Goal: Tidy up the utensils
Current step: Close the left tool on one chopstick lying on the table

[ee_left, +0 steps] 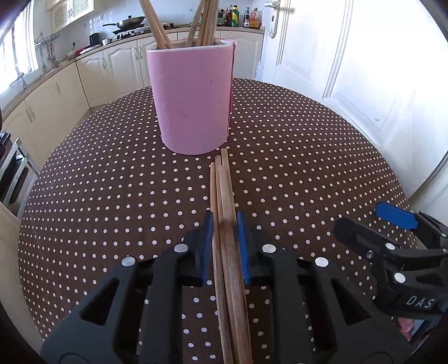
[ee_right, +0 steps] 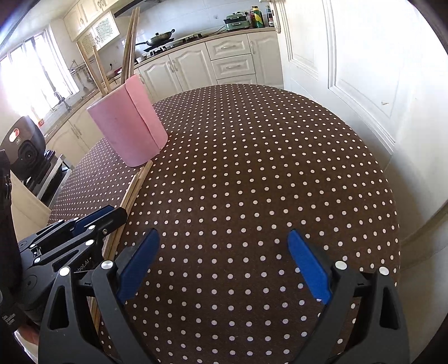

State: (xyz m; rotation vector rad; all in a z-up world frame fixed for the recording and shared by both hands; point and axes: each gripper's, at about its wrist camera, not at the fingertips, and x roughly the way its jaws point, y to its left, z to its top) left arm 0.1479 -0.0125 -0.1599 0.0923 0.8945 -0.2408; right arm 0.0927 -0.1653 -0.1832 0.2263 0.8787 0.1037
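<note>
A bundle of wooden chopsticks [ee_left: 224, 190] lies on the dotted brown tablecloth [ee_left: 98, 182], tips toward a pink cup [ee_left: 193, 100]. My left gripper [ee_left: 224, 221] is shut on the bundle, a blue pad against each side. Several more chopsticks [ee_left: 207, 22] stand upright in the cup. In the right wrist view the cup [ee_right: 128, 131] is at the left, with the bundle [ee_right: 137, 184] running from its base down to the left gripper [ee_right: 112, 217]. My right gripper [ee_right: 224, 238] stands open over bare cloth [ee_right: 252, 168], nothing between its fingers; it also shows at the right as the right gripper [ee_left: 372, 224].
The table is round and its edge curves off close on the right, toward a white door [ee_right: 364, 70]. Cream kitchen cabinets [ee_right: 232, 58] and a wok [ee_right: 162, 36] line the far wall. A black appliance [ee_right: 25, 145] sits beyond the table's left edge.
</note>
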